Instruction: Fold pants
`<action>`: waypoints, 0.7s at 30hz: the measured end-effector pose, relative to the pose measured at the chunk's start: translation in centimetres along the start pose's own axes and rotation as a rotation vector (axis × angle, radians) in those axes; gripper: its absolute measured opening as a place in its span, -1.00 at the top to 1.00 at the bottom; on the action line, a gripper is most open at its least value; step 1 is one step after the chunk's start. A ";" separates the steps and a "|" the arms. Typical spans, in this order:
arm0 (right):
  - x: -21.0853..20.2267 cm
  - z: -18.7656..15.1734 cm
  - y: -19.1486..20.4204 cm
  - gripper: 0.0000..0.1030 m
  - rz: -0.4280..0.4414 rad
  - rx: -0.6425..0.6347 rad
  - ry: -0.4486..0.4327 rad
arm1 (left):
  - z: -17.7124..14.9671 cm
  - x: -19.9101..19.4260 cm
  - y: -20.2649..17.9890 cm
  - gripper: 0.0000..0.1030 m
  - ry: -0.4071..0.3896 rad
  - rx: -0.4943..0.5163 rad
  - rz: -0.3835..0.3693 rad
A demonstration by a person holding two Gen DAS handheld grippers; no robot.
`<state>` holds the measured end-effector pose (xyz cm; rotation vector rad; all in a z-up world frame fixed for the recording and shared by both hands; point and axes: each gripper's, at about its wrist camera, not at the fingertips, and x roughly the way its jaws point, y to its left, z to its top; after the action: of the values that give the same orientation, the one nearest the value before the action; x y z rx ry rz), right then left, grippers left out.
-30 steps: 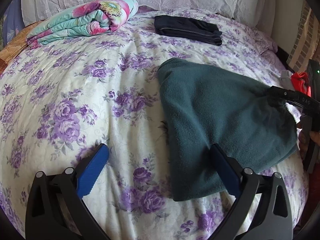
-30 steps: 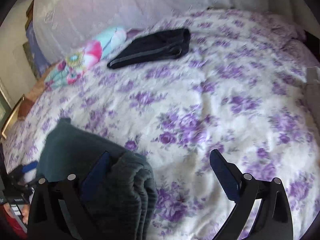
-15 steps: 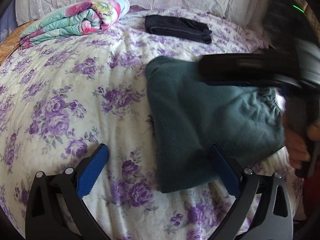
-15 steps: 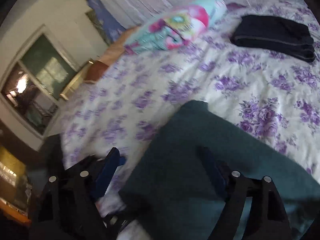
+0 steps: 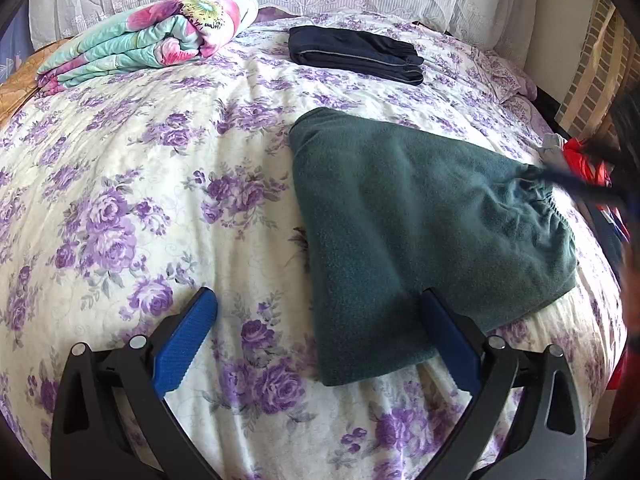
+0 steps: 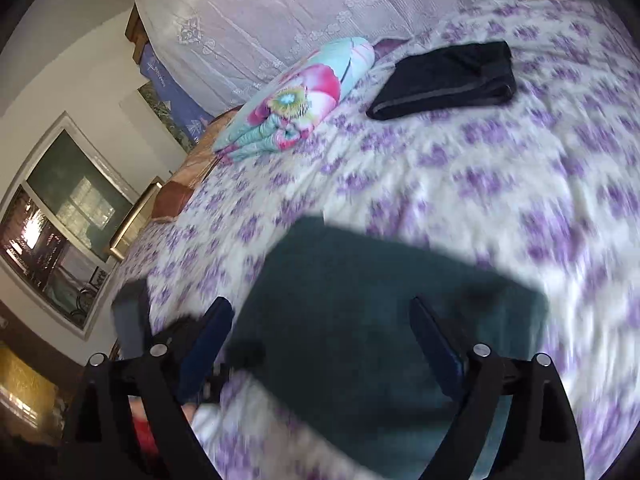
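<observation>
Right wrist view motion-blurred; both tongs [image 5: 318, 312] [image 6: 322, 322] agape over green pants [image 5: 404, 216], empty.

The left wrist view looks forward from low over the purple-flowered bedspread [image 5: 168, 168] toward the lace-covered headboard. The right wrist view sits close above the folded dark green fleece pants [image 6: 360, 292], rolled and blurred, facing the same way. Both share the pants [image 5: 400, 216], the floral rolled quilt [image 5: 160, 40] [image 6: 296, 104] and the folded black garment [image 5: 356, 54] [image 6: 444, 76].
</observation>
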<state>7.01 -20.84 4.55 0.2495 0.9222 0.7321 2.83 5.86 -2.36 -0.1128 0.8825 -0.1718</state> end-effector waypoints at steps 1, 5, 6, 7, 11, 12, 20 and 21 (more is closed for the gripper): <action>-0.2 -1.2 -0.4 -0.78 -0.001 0.014 0.021 | 0.0 0.0 0.0 -0.91 0.000 0.000 0.000; -1.1 -5.5 -2.8 -0.75 0.026 0.086 0.032 | 0.0 0.0 0.0 -0.91 0.001 0.000 0.002; -2.3 -6.3 -2.9 -0.77 0.008 0.094 0.018 | 0.0 0.0 0.0 -0.91 0.001 0.001 0.002; -2.9 -6.7 -3.0 -0.77 -0.006 0.100 0.016 | 0.0 0.0 0.0 -0.91 0.001 0.000 0.001; -5.6 -7.4 -3.6 -0.81 -0.066 0.110 -0.026 | 0.0 0.0 0.0 -0.91 -0.001 -0.002 -0.003; -5.8 -6.9 -4.1 -0.81 -0.081 0.107 -0.036 | 0.0 0.0 0.1 -0.91 -0.002 -0.005 -0.008; -3.0 -3.0 -10.5 -0.81 0.008 0.316 -0.059 | 1.3 -0.2 1.4 -0.91 0.037 -0.063 -0.194; -2.5 -2.9 -11.0 -0.81 0.015 0.332 -0.064 | 1.5 -0.3 1.7 -0.91 0.039 -0.081 -0.230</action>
<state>8.83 -30.88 -0.99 0.5699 0.9797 0.5785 4.05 7.66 -1.48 -0.2883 0.9142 -0.3539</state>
